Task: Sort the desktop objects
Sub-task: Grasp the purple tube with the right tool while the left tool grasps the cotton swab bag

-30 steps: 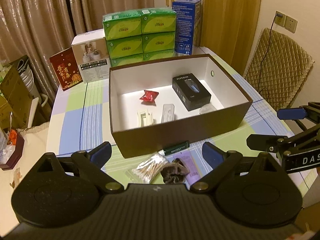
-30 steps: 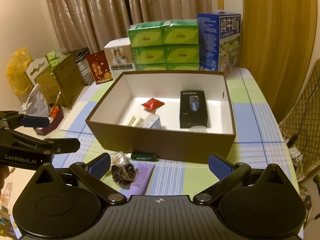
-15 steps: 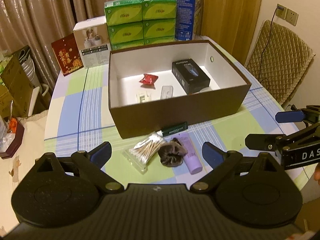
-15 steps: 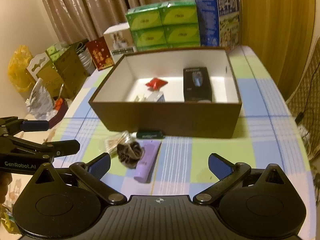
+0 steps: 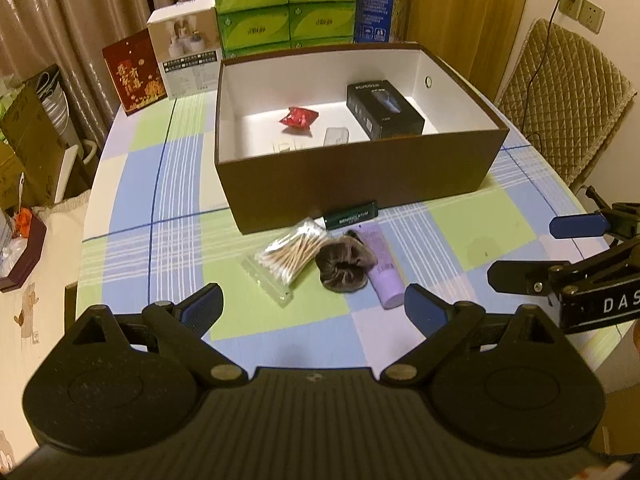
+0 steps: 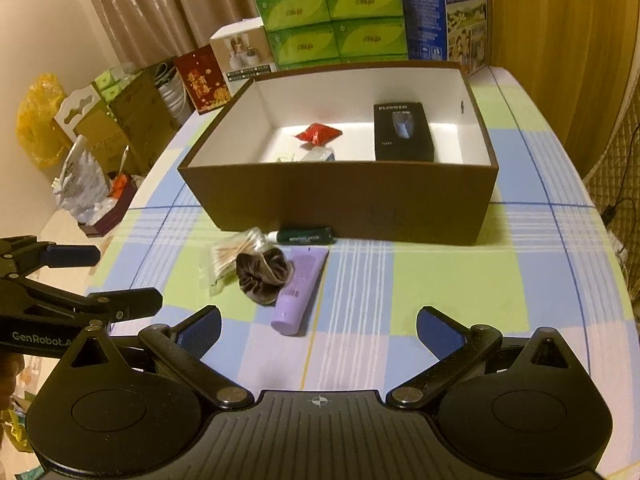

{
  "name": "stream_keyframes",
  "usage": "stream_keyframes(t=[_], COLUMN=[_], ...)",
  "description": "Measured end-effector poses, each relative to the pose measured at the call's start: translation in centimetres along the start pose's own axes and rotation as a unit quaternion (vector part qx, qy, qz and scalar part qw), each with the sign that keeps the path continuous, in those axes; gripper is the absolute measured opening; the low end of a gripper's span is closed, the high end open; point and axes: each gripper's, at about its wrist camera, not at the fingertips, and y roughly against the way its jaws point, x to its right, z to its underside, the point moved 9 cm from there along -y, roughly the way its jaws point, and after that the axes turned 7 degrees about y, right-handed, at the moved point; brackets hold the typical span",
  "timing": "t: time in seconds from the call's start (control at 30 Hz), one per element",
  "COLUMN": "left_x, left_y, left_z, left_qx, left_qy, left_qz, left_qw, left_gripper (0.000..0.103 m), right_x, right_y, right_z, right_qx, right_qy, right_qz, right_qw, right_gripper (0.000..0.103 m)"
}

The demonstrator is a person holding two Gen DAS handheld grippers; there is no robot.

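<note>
A brown box (image 5: pixel 360 176) (image 6: pixel 340 200) with a white inside holds a black carton (image 5: pixel 384 110) (image 6: pixel 403 132), a red packet (image 5: pixel 299 117) (image 6: pixel 318 134) and small clear items. In front of it on the checked tablecloth lie a bag of cotton swabs (image 5: pixel 288 254) (image 6: pixel 228 258), a brown scrunchie (image 5: pixel 344 268) (image 6: pixel 262 272), a purple tube (image 5: pixel 384 268) (image 6: pixel 300 290) and a dark green lip balm (image 5: pixel 351 215) (image 6: pixel 306 237). My left gripper (image 5: pixel 314 306) is open and empty, short of them. My right gripper (image 6: pixel 318 326) is open and empty, near the tube's cap.
Green tissue packs (image 5: pixel 286 4) (image 6: pixel 332 20), a blue milk carton (image 6: pixel 444 12), a white box (image 5: pixel 184 60) and a red card (image 5: pixel 134 72) stand behind the box. A quilted chair (image 5: pixel 560 92) is at the right. Bags and cartons (image 6: pixel 100 128) crowd the left of the table.
Both grippers have pulled back from the box towards the table's near edge, so the swabs, scrunchie and tube now show fully ahead of the fingers. Both stay open.
</note>
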Motion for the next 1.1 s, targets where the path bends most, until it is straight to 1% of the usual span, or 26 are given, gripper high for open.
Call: stream_keyframes(t=[0.47, 0.7, 0.87, 0.93, 0.97, 1.0, 1.03, 1.1], left_x=[-1.0, -1.5, -2.2, -2.5, -2.6, -2.8, -2.9, -3.2], left_y=[-1.8, -3.0, -4.3, -4.8, -5.0, -5.2, -5.5, -6.0], left_z=[2.7, 3.2, 3.4, 3.4, 3.4, 3.4, 3.4, 3.3], left_qx=[-0.028, -0.03, -0.032, -0.035, -0.036, -0.036, -0.037, -0.037], left_qy=[0.003, 0.005, 0.008, 0.01, 0.011, 0.011, 0.011, 0.01], left_qz=[-0.003, -0.003, -0.006, -0.007, -0.006, -0.006, -0.007, -0.007], left_qw=[0.9996, 0.9995, 0.9994, 0.9993, 0.9993, 0.9993, 0.9992, 0.9992], left_gripper=[0.095, 0.095, 0.094, 0.094, 0.094, 0.094, 0.094, 0.094], right_x=[-0.4, -0.5, -0.9, -1.1, -1.2, -1.3, -1.4, -1.5], right_y=[-1.8, -3.5, -5.2, -5.9, -6.4, -6.8, -7.3, -8.1], right_z=[1.3, 2.0, 2.5, 2.6, 2.7, 2.8, 2.9, 2.9], right_qx=[-0.021, -0.028, -0.033, -0.035, -0.038, -0.042, -0.044, -0.044], right_qy=[-0.002, -0.002, 0.013, 0.022, 0.026, 0.027, 0.027, 0.027], right_qz=[-0.009, -0.006, 0.005, 0.009, 0.007, 0.007, 0.007, 0.006], right_qw=[1.0, 1.0, 0.999, 0.999, 0.999, 0.999, 0.999, 0.999], right_gripper=[0.101, 0.101, 0.1, 0.092, 0.082, 0.077, 0.075, 0.067])
